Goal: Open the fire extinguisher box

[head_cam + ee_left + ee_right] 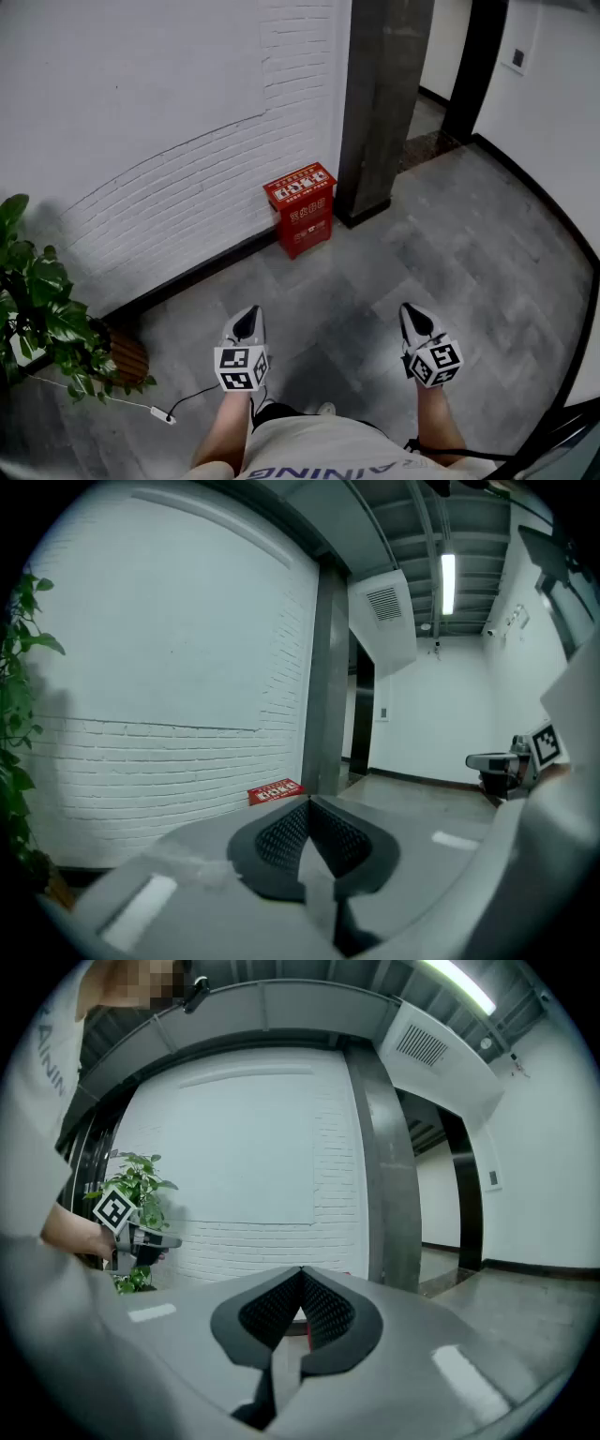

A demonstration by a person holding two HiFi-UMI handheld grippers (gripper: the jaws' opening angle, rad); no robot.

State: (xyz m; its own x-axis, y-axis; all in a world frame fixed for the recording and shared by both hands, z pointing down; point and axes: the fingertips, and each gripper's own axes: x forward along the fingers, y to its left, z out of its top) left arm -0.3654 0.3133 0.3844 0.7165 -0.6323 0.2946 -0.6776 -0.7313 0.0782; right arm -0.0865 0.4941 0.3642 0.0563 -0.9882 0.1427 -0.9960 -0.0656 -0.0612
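Observation:
A red fire extinguisher box stands on the floor against the white brick wall, beside a dark pillar; its lid is down. My left gripper and right gripper hover well short of it, both shut and empty. The left gripper view shows shut jaws with the box's red lid far ahead. In the right gripper view the shut gripper hides nearly all of the box, with only a red sliver showing between the pads.
A potted plant stands at the left by the wall, with a white cable and switch on the floor near it. A dark doorway opens behind the pillar. Grey tiled floor lies between me and the box.

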